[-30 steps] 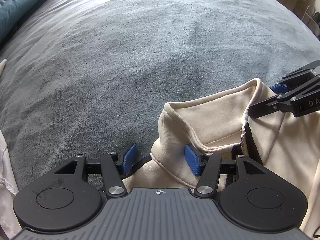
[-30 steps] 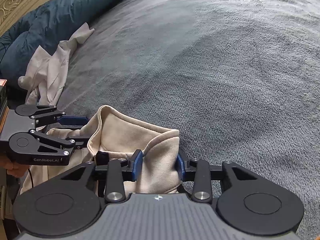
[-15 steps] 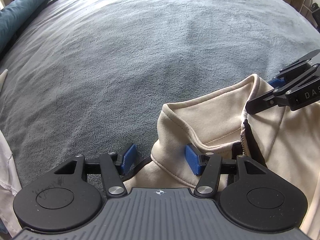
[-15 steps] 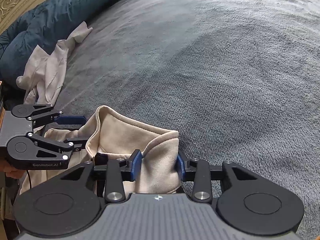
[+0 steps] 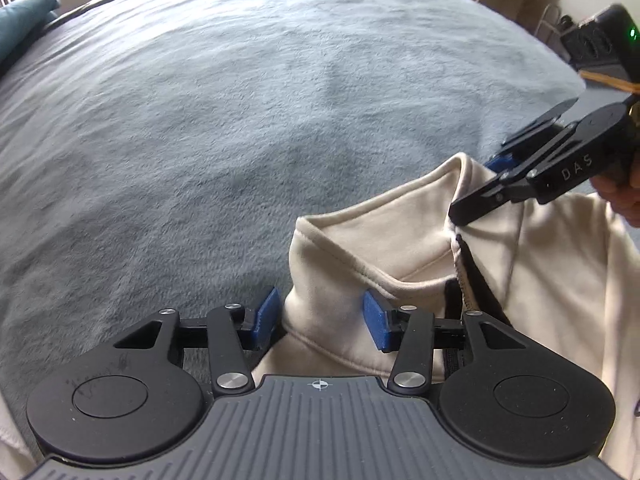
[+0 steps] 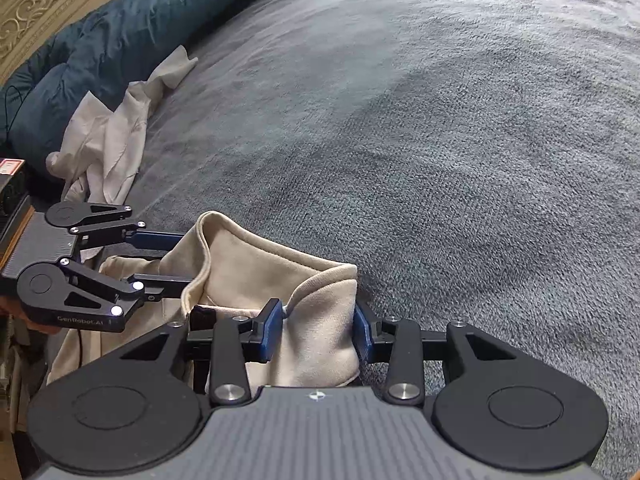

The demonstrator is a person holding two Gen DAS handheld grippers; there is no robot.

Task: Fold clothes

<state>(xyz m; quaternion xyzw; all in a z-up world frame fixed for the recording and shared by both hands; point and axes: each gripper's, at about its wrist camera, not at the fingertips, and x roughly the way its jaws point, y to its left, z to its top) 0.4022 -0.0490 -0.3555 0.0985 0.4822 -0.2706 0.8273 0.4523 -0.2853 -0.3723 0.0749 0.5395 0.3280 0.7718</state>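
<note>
A cream zip-neck garment (image 5: 400, 236) lies bunched at the near edge of a grey blanket, its collar standing up. My left gripper (image 5: 320, 322) straddles the collar's left fold. Its jaws are closing: the right pad touches the cloth, while a thin gap shows at the left pad. From the right wrist view, the left gripper (image 6: 186, 258) has the collar edge between its fingers. My right gripper (image 6: 317, 332) is shut on the collar's other fold of the garment (image 6: 256, 264), both blue pads pressing the fabric. The left view shows the right gripper (image 5: 476, 190) at that same collar corner.
The grey blanket (image 6: 440, 140) spreads wide ahead of both grippers. A crumpled pale cloth (image 6: 112, 132) lies against a teal duvet (image 6: 132, 36) at the far left. A person's hand (image 5: 624, 196) holds the right gripper. Furniture stands beyond the bed's far right edge.
The left jaws have narrowed around the collar fold, and the left pad is now almost at the cloth. The left view has tilted slightly. The right gripper keeps its hold and place.
</note>
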